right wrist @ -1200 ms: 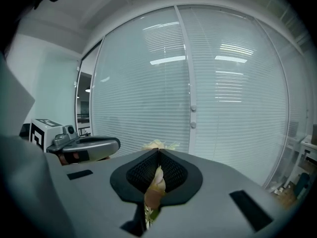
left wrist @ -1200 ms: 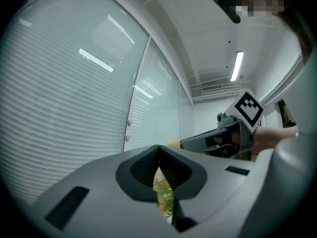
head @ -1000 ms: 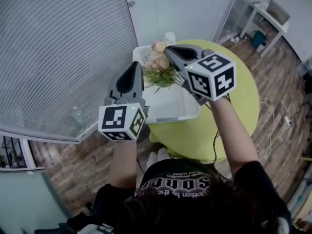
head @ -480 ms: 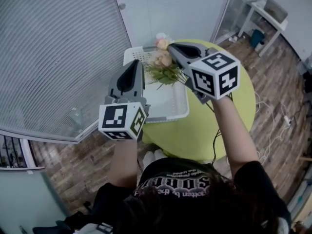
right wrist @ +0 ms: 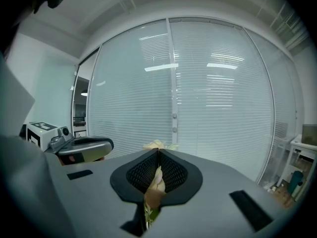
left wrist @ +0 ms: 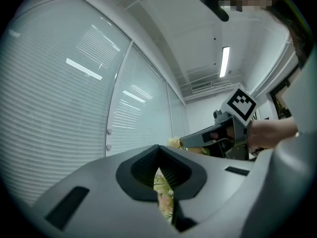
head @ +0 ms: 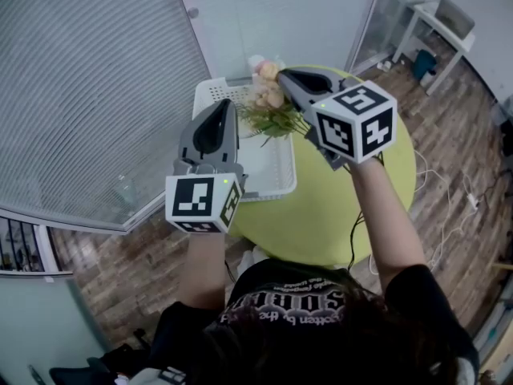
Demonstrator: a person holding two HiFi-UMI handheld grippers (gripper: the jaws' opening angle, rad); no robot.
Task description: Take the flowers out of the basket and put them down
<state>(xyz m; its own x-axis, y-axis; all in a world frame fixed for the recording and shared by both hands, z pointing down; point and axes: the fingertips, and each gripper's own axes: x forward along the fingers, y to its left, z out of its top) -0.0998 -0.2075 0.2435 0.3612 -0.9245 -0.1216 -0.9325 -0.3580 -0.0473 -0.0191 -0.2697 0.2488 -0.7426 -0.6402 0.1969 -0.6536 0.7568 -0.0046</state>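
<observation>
As the left gripper (head: pixel 230 104) and right gripper (head: pixel 281 74) each clamp their jaws on the flowers (head: pixel 268 107), the bunch hangs over the white slotted basket (head: pixel 272 184) on the round lime-green worktop (head: pixel 337 215). Light, soft and easily crushed, the peach blooms look best held by their leafy stems.

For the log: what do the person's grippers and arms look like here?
Both the left gripper and right gripper are grey, tapering shells with black ribbed pads. Each carries a white cube printed with black square markers. A black cable hangs under the right forearm. The person wears a black short-sleeved T-shirt with pale print.
</observation>
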